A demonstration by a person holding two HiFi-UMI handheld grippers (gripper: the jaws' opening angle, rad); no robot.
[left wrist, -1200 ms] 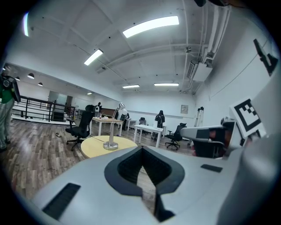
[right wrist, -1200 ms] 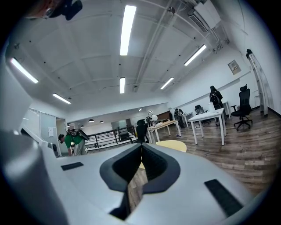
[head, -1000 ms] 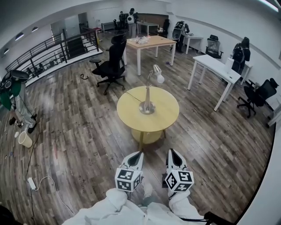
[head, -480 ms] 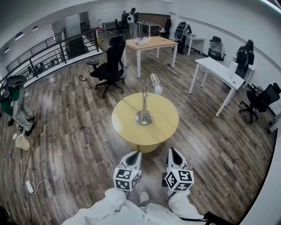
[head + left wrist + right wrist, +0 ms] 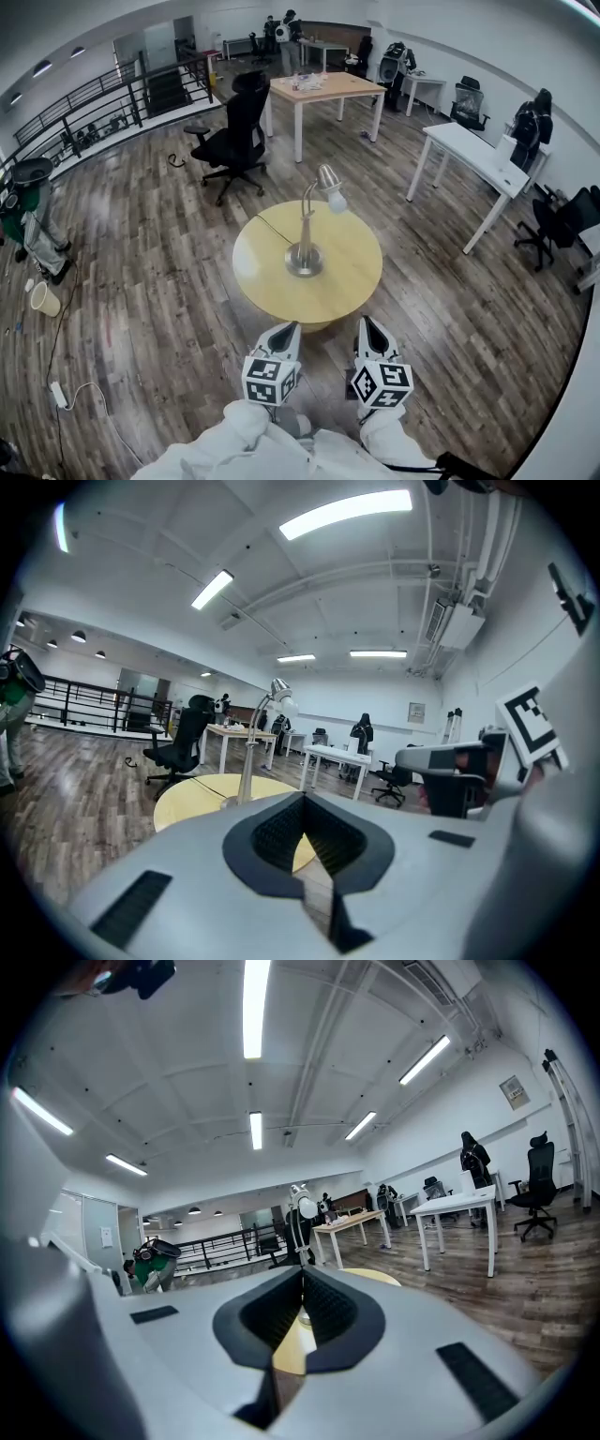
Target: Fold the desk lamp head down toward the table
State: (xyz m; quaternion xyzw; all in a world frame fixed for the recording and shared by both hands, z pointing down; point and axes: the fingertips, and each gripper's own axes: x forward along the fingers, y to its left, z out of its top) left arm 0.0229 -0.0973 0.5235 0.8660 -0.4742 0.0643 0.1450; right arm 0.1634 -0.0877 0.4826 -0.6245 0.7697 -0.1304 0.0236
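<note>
Your left gripper [image 5: 289,328] and your right gripper [image 5: 367,324] sit side by side just short of the near edge of the round yellow table [image 5: 352,291], with a strip of wood floor [image 5: 150,281] between the tips and the rim. In each gripper view the jaws are closed together with nothing between them.

The desk lamp [image 5: 305,230] stands at 12 o'clock from you. Its base is near the middle of the tabletop, well in from every edge. The stem is upright and the lamp head [image 5: 328,178] is raised, leaning toward 1 o'clock over the far rim. A thin cord [image 5: 272,228] runs from the base toward 11 o'clock.

A black office chair [image 5: 234,141] stands at 11 o'clock beyond the table and a white desk [image 5: 473,159] at 2 o'clock. Both are well apart from the table, and floor lies open at 9 and 3 o'clock.
</note>
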